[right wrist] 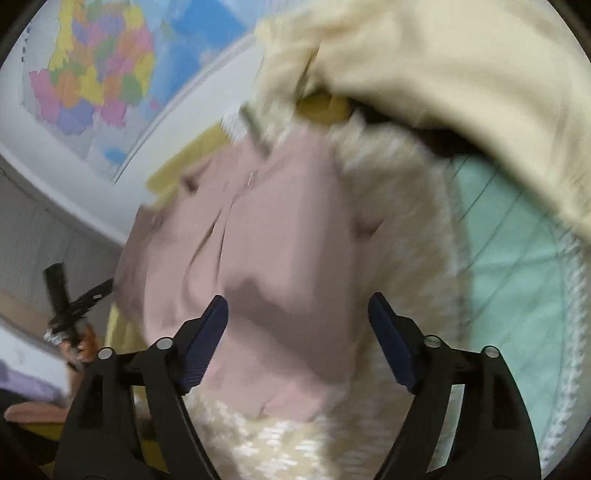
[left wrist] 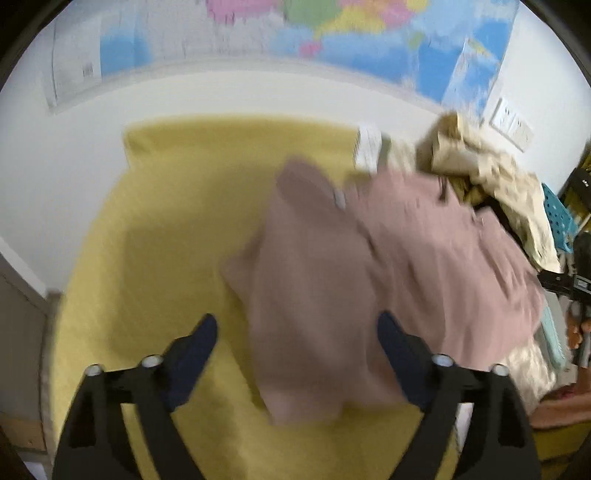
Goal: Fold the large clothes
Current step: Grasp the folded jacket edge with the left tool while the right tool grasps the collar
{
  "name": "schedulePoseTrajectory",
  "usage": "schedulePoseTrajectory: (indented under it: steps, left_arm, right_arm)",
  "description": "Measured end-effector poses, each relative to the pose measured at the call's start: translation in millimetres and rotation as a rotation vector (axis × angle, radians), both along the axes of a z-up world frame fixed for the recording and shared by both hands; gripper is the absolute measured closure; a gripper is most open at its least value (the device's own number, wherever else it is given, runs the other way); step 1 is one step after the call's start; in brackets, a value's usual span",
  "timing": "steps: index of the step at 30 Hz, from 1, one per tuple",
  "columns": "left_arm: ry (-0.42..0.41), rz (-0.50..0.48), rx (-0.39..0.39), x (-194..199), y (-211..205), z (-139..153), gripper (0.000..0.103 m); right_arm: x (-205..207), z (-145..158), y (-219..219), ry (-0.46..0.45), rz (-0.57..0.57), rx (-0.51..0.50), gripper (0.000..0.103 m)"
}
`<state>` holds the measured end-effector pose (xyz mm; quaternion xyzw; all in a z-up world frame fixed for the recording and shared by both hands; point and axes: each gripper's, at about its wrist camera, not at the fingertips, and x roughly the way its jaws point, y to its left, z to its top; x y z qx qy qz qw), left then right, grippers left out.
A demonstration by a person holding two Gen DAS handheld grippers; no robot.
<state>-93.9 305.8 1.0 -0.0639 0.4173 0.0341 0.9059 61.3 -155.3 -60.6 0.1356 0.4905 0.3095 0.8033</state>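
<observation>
Blur: we are seeing both views smeared, so seams on the pink garment [left wrist: 332, 266] are not readable.
Left gripper [left wrist: 297, 332]: we are seeing its fingers spread, released, above the garment.
Right gripper [right wrist: 297, 314]: likewise spread, gripping nothing.
Garment: one, lying rumpled on the yellow cover [left wrist: 166, 221].
Left view only: cream clothes pile [left wrist: 491, 173] beside it.
Right view only: mint cloth [right wrist: 517, 258], wall map [right wrist: 96, 74].

A garment [left wrist: 369, 258] lies spread on the blanket-covered counter [left wrist: 166, 229], toward its right side, one end reaching the near edge. A heap of clothes [left wrist: 491, 177] sits behind it at the far right. A map [left wrist: 332, 33] hangs on the far wall.
</observation>
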Motion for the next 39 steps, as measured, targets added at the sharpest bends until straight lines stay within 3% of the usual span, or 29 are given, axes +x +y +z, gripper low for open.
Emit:
schedulePoseTrajectory:
  steps: [4, 6, 7, 8, 10, 11, 13, 15, 17, 19, 21, 24, 26, 30, 32, 39]
  left_arm:
    - [-0.016, -0.027, 0.128, 38.8, -10.7, 8.0, 0.013]
    - [0.021, -0.006, 0.222, 69.7, -15.1, -1.6, 0.013]
    - [0.042, 0.0, 0.222, 80.4, -12.7, -6.7, 0.014]
    - [0.061, 0.003, 0.214, 89.4, -10.4, -11.0, 0.022]
    - [0.122, -0.012, 0.187, 109.7, -6.2, -27.8, 0.041]
    - [0.141, -0.022, 0.17, 115.0, -4.7, -34.7, 0.057]
    - [0.155, -0.026, 0.134, 122.3, -1.1, -40.9, 0.07]
    - [0.126, 0.002, 0.091, 127.8, 5.6, -35.7, 0.083]
    - [0.092, 0.027, 0.067, 126.8, 10.5, -27.5, 0.094]
    - [0.041, 0.051, 0.04, 128.3, 17.9, -18.1, 0.094]
    - [0.057, 0.068, 0.045, 133.0, 21.0, -21.1, 0.094]
    - [0.094, 0.071, 0.058, 139.4, 18.6, -34.3, 0.092]
    - [0.096, 0.075, 0.081, 143.0, 16.5, -37.9, 0.086]
    - [0.077, 0.083, 0.113, 138.6, 11.8, -33.6, 0.077]
    - [0.052, 0.073, 0.125, 134.4, 6.2, -28.8, 0.066]
    - [0.013, 0.028, 0.212, 126.3, -20.2, -20.7, 0.057]
  right_arm:
    - [14.2, 17.7, 20.5, -0.131, 0.018, -0.049, 0.021]
    - [32.4, 12.9, 43.3, -0.148, 0.054, -0.085, 0.022]
    - [43.0, 8.8, 52.2, -0.145, 0.061, -0.096, 0.023]
    - [55.3, 2.4, 59.7, -0.131, 0.07, -0.105, 0.025]
    - [71.6, -10.2, 66.2, -0.099, 0.093, -0.103, 0.058]
    - [77.9, -12.8, 71.8, -0.106, 0.097, -0.13, 0.063]
    - [82.8, -6.2, 75.6, -0.161, 0.098, -0.157, 0.098]
    - [88.2, 7.1, 70.8, -0.182, 0.08, -0.097, 0.1]
    - [91.7, 27.8, 66.4, -0.259, 0.038, -0.059, 0.1]
    - [94.6, 34.7, 62.2, -0.312, 0.006, -0.056, 0.1]
    - [107.1, 22.0, 61.5, -0.256, 0.011, -0.034, 0.1]
    - [123.4, -10.5, 68.7, -0.169, 0.022, -0.102, 0.1]
    - [128.6, -21.0, 66.5, -0.13, 0.012, -0.085, 0.099]
    - [128.9, -17.7, 60.9, -0.145, 0.009, -0.085, 0.099]
    - [129.0, -15.7, 61.5, -0.155, 0.014, -0.102, 0.099]
    - [128.2, -19.5, 62.7, -0.134, 0.009, -0.084, 0.096]
